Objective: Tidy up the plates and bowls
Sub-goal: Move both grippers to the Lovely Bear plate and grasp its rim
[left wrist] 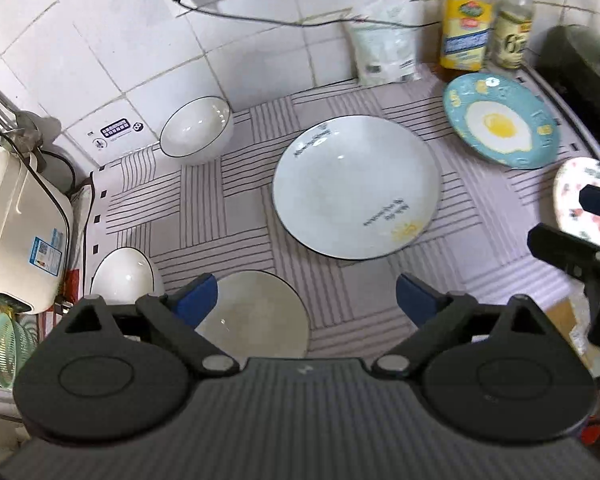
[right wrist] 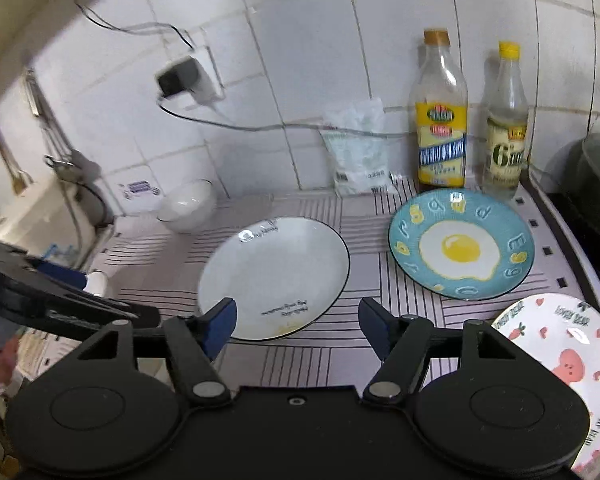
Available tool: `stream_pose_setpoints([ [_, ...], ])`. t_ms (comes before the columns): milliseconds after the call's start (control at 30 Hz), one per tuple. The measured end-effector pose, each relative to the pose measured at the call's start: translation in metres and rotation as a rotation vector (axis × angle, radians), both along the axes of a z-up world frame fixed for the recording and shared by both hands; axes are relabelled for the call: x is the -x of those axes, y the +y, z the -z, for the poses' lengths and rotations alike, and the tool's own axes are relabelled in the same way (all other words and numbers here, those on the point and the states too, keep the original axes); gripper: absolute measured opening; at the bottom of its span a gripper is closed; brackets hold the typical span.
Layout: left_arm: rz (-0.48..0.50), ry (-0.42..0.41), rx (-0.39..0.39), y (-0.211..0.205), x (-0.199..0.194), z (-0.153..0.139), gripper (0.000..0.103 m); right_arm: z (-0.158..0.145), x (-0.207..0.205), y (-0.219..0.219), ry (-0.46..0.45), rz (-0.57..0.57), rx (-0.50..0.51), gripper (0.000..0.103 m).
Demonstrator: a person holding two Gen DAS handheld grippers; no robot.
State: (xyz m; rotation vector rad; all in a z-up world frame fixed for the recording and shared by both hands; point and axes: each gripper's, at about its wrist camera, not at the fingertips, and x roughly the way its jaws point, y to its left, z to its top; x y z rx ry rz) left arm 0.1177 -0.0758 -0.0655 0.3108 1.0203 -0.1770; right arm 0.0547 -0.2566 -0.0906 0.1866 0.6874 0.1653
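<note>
A large white plate (left wrist: 356,186) (right wrist: 274,276) lies mid-counter on the striped mat. A blue fried-egg plate (left wrist: 500,120) (right wrist: 462,244) lies at the back right. A pink-patterned plate (left wrist: 584,200) (right wrist: 560,356) sits at the right edge. A white bowl (left wrist: 198,130) (right wrist: 188,206) stands by the wall, another white bowl (left wrist: 122,272) at the left, and a greyish bowl (left wrist: 260,316) below my left gripper (left wrist: 306,298), which is open and empty. My right gripper (right wrist: 298,326) is open and empty, hovering before the white plate's near rim; it also shows in the left wrist view (left wrist: 572,232).
Two bottles (right wrist: 442,120) (right wrist: 506,128) and a white bag (right wrist: 360,152) stand against the tiled wall. A black pot (right wrist: 592,176) sits at the right. A white appliance (left wrist: 16,220) stands at the left. A charger cable (left wrist: 300,20) runs along the wall.
</note>
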Motion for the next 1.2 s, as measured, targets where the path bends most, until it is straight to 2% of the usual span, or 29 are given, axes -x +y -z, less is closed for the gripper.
stream_pose_setpoints([
  [100, 0.020, -0.011, 0.021, -0.005, 0.012, -0.014, 0.097, -0.014, 0.022, 0.000, -0.033, 0.004, 0.035, 0.082],
  [133, 0.024, -0.018, 0.026, -0.007, 0.016, -0.017, 0.097, -0.019, 0.030, -0.002, -0.048, 0.010, 0.043, 0.089],
  [367, 0.066, -0.035, 0.068, -0.026, 0.042, -0.035, 0.099, -0.043, 0.077, -0.017, -0.115, 0.098, 0.109, 0.094],
  [467, 0.076, -0.029, 0.089, -0.035, 0.046, -0.034, 0.102, -0.048, 0.095, -0.026, -0.150, 0.137, 0.123, 0.094],
  [600, 0.107, -0.019, 0.079, -0.051, 0.048, -0.030, 0.102, -0.049, 0.114, -0.040, -0.171, 0.199, 0.127, 0.095],
  [833, 0.158, 0.004, 0.091, -0.081, 0.051, -0.016, 0.102, -0.026, 0.134, -0.061, -0.162, 0.340, 0.156, 0.095],
  [1100, 0.177, 0.069, 0.217, -0.116, 0.041, 0.020, 0.102, 0.030, 0.127, -0.097, -0.139, 0.534, 0.122, 0.095],
  [1200, 0.179, 0.086, 0.249, -0.130, 0.033, 0.035, 0.102, 0.052, 0.117, -0.109, -0.125, 0.613, 0.137, 0.095],
])
